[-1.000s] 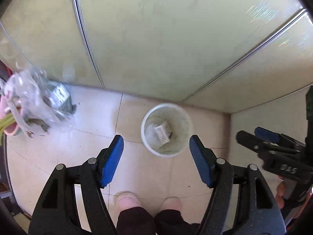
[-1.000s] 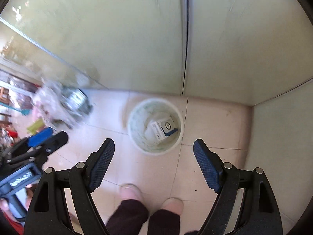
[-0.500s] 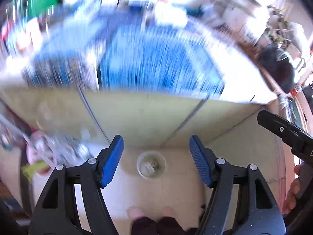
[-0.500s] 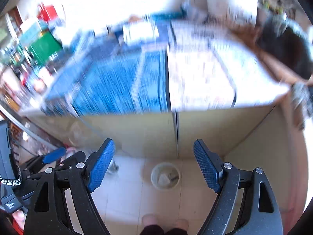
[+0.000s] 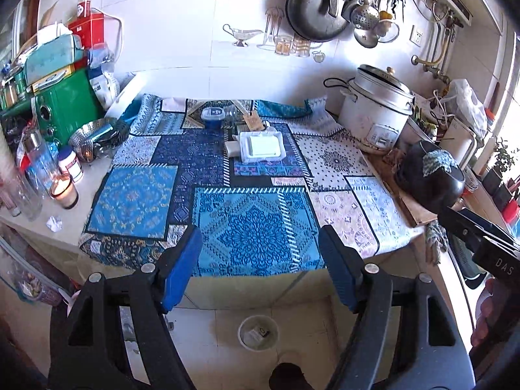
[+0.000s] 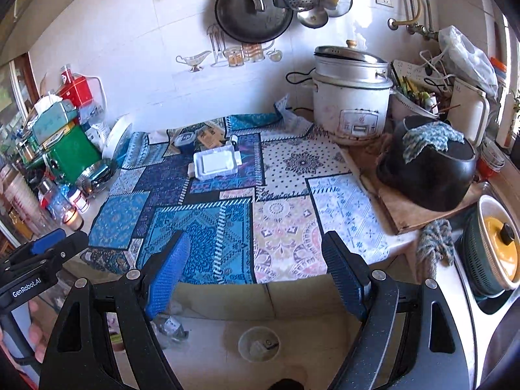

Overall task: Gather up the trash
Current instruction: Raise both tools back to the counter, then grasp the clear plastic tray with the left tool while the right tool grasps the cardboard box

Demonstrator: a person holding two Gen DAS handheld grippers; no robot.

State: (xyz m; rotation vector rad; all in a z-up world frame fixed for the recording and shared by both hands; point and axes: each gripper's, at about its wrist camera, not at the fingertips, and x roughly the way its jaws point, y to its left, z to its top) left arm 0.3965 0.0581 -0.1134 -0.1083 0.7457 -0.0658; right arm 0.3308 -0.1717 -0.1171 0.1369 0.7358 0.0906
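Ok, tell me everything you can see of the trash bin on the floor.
The trash bin is a small round pale bucket, plastic by the look, standing upright and open-topped on the tiled floor in front of the counter's cabinet doors. Seen from above, it holds a few pieces of trash, one a small white carton with a dark mark. Nothing touches it but the floor; both grippers are well above it.

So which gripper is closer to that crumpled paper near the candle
Left. The left gripper hangs just right of the crumpled paper; the right gripper is farther right, beyond it.
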